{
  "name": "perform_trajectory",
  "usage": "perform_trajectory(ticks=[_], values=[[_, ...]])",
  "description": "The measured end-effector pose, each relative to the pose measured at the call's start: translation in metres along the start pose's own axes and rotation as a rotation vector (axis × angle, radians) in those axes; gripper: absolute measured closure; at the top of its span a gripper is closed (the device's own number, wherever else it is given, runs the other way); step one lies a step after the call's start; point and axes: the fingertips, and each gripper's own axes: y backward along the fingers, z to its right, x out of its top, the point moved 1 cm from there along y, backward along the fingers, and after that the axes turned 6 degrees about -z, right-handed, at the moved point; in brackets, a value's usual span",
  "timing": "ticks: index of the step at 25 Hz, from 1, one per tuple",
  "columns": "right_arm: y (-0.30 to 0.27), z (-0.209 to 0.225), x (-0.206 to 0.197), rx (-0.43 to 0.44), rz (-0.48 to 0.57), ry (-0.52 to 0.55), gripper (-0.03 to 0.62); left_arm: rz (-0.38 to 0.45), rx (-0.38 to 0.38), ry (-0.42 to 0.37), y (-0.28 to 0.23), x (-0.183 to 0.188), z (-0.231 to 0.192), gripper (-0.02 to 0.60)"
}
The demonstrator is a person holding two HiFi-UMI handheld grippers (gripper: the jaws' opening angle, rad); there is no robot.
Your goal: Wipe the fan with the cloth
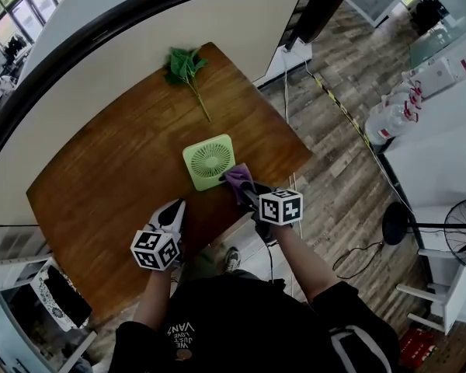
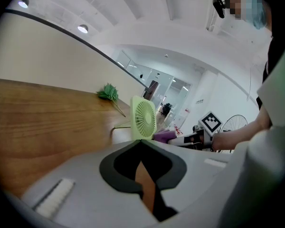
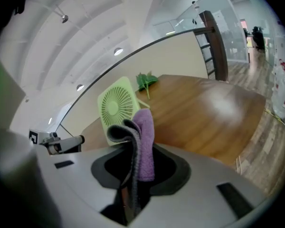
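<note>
1. Right gripper (image 1: pixel 247 193) is pinching the purple cloth (image 3: pixel 143 141) just beside the green fan (image 1: pixel 209 162), which is standing upright on the table (image 1: pixel 101 177).
2. Left gripper (image 1: pixel 173 210) is hovering nearby, jaws pressed together, empty.
3. Wiping is likely just starting; the next move is calling for the cloth pressed across the grille.

The head view is looking steeply down from above onto the brown wooden table (image 1: pixel 101 177). Both gripper views are sitting low at its near edge, facing across it; all three are sharing the nearby square light-green plastic fan (image 1: pixel 209 162).
</note>
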Motion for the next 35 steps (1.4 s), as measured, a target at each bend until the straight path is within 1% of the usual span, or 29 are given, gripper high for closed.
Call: perform_trajectory(ticks=[6, 10, 15, 20, 23, 28, 35], values=[[0.019, 0.033, 0.001, -0.107, 0.042, -0.069, 0.494, 0.009, -0.008, -0.016, -0.002, 0.006, 0.009, 0.569], [0.035, 0.03, 0.003, -0.125, 0.071, -0.074, 0.494, 0.023, -0.008, -0.023, 0.002, 0.009, 0.015, 0.569], [0.053, 0.005, 0.015, -0.097, 0.133, -0.027, 0.494, 0.049, 0.01, -0.025, 0.009, 0.021, 0.022, 0.569], [0.076, -0.031, 0.029, -0.041, 0.213, 0.013, 0.494, 0.104, 0.011, -0.04, 0.023, 0.034, 0.037, 0.569], [0.089, -0.05, 0.037, -0.005, 0.254, 0.037, 0.494, 0.123, 0.017, -0.042, 0.029, 0.037, 0.045, 0.569], [0.11, -0.079, 0.034, 0.042, 0.269, 0.099, 0.494, 0.142, 0.013, -0.048, 0.043, 0.035, 0.065, 0.569], [0.131, -0.095, 0.029, 0.076, 0.278, 0.144, 0.494, 0.155, 0.01, -0.094, 0.059, 0.035, 0.091, 0.569]])
